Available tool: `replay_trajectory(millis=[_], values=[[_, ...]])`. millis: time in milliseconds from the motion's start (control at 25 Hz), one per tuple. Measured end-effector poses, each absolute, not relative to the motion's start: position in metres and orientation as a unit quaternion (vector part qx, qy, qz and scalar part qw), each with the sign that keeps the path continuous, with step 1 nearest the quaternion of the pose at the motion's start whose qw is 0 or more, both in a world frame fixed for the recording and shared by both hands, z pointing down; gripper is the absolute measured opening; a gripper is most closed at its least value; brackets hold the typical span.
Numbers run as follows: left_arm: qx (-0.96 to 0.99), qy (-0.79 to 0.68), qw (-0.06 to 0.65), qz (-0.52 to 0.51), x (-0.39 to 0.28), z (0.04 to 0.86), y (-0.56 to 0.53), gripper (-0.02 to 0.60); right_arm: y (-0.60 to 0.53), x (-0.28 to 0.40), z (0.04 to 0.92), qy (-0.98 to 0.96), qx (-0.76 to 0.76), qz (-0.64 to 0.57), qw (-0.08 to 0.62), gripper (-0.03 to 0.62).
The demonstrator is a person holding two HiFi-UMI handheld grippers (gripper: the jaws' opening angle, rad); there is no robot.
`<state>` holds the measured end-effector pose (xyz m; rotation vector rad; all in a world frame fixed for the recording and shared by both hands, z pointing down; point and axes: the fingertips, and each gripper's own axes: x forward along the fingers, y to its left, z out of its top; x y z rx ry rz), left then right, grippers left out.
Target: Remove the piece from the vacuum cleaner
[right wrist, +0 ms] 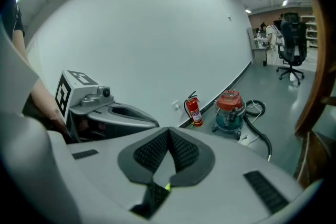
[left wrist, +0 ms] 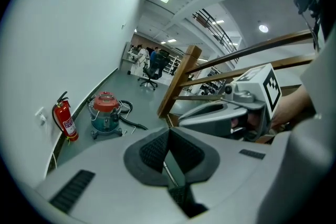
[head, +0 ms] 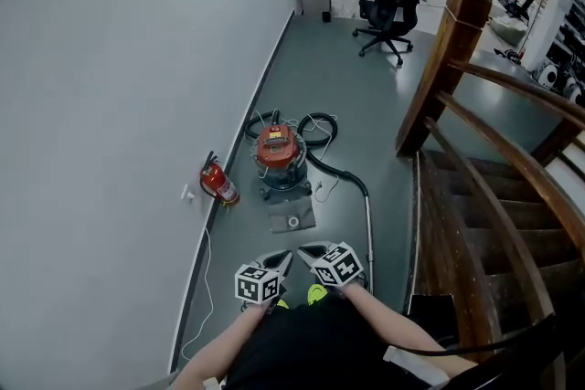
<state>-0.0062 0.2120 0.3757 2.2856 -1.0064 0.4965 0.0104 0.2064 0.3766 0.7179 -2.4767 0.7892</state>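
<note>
Vacuum cleaner [head: 279, 158] stands on the floor by the wall, at 12 o'clock from both grippers and well apart from them. It is an upright canister, red lid up, on a wheeled base.

Left gripper [head: 283, 258] and right gripper [head: 305, 249] are side by side near the person's body. Each has its jaws pressed together with nothing between them.

Which piece is meant can't be told for sure. Best guess is the black hose [head: 322, 142] with its metal wand [head: 368, 224].
- The hose loops at 1 o'clock of the canister, then swings out toward 4 o'clock into the wand.
- The wand lies flat with its long axis running 12 to 6 in the head view, free end toward the person.
- A flat grey piece [head: 292, 216] lies at 6 o'clock of the canister. Whether it touches the canister is unclear.

Handling, as a judgement:
- The hose is probably light, ribbed and floppy, so grip it at the stiff cuff where it enters the canister, not mid-loop.
- The wand is probably stiff, smooth and slippery, so 2 grippers would help.
- The canister may roll if pulled, so brace it.

Fire extinguisher [head: 219, 183] stands at 8 o'clock of the canister, near it.
</note>
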Motion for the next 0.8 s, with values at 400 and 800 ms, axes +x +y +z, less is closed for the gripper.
replay_trajectory(millis=[400,800], values=[[0.864,-0.365,0.284,0.2,-0.0069,0.3785,0.218,0.011,0.2114,0.0124,0.3755,-0.893,0.272,0.285,0.216,0.014],[0.863,-0.367,0.28,0.204,-0.0115,0.3788,0.2149,0.009,0.2061,0.0121,0.3755,-0.893,0.275,0.286,0.215,0.014]])
